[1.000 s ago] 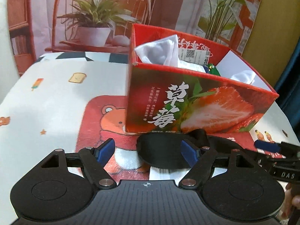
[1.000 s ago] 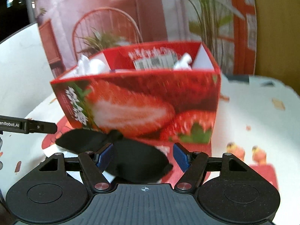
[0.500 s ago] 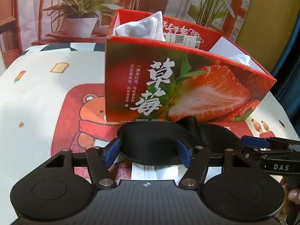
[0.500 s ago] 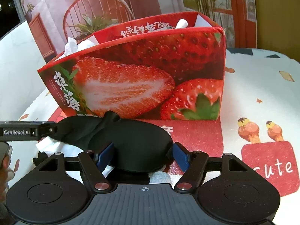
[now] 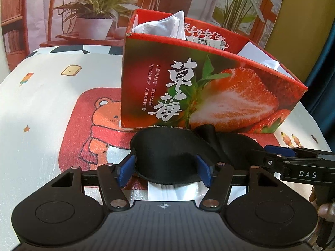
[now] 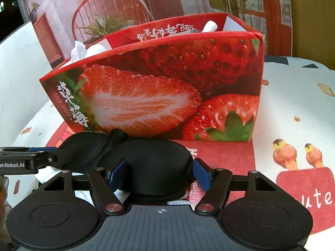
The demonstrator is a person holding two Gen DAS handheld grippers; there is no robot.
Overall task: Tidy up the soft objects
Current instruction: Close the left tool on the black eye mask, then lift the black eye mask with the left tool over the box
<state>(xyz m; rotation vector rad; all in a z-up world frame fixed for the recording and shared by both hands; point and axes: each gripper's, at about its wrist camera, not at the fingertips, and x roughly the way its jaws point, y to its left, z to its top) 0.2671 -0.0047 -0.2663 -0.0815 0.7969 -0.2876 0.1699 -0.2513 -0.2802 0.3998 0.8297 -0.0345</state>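
Left wrist view: the left gripper [image 5: 165, 169] now has its blue pads closed in against the two sides of one cup of the black eye mask [image 5: 167, 154], where a second ago they stood wide apart with the mask lying ahead of them. The mask sits on the red bear mat [image 5: 88, 125], just in front of the strawberry box [image 5: 209, 96], partly over a white cloth [image 5: 167, 190]. The right gripper [image 5: 278, 150] comes in from the side, its fingers reaching the mask's other cup; from here I cannot tell how far apart they stand.

I judge this as the grasp just being completed, so lifting the mask toward the box comes next.

Right wrist view: the right gripper [image 6: 160, 173] likewise has its blue pads drawn in on either side of its cup of the eye mask [image 6: 155, 159], narrower than a second ago and apparently touching it. This view shows the pinched middle of the mask and the left gripper's [image 6: 39, 153] finger at the far cup. It also shows the box's [image 6: 188, 73] front and right walls, while the left view looks more into the box, where white cloths [image 5: 165, 26] already sit.
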